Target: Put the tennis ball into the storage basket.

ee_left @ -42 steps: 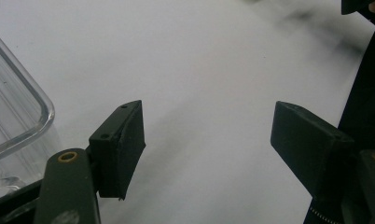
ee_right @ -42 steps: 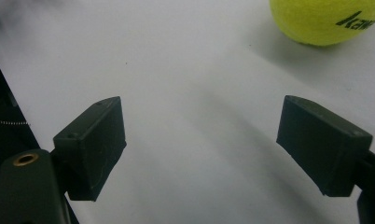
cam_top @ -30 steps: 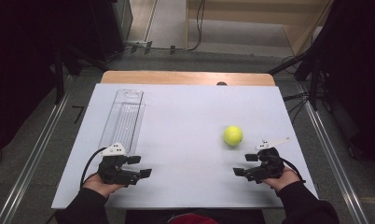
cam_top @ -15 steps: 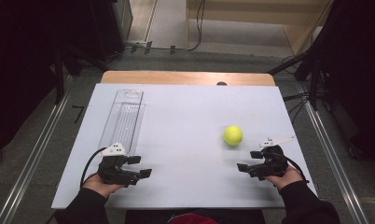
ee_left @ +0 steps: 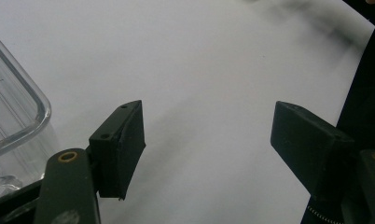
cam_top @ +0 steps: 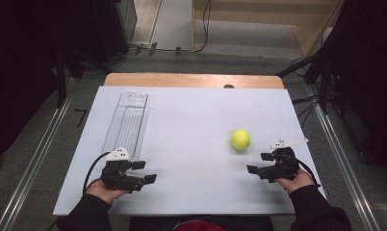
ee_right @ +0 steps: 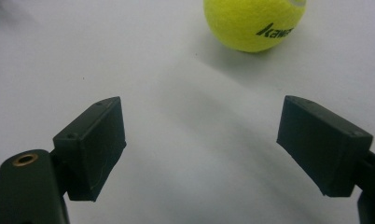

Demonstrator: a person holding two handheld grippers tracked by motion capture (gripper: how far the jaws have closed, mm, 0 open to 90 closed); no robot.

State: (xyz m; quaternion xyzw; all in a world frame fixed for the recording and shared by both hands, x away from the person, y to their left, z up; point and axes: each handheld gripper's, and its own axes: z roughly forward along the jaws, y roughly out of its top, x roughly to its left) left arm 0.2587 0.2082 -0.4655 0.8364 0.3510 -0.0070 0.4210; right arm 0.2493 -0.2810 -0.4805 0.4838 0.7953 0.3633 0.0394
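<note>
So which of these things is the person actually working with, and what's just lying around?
Likely in use:
tennis ball
clear tray
left gripper, fingers open
right gripper, fingers open, nearest the ball

Just there:
white table sheet
floor cables

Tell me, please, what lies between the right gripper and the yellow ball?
Nothing: in the right gripper view, bare white table runs from the open right gripper to the ball. The high view agrees.

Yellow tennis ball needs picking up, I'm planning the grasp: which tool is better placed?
Right. The right tool sits open just beside the yellow tennis ball; the left tool is across the table by the clear plastic tray.
</note>
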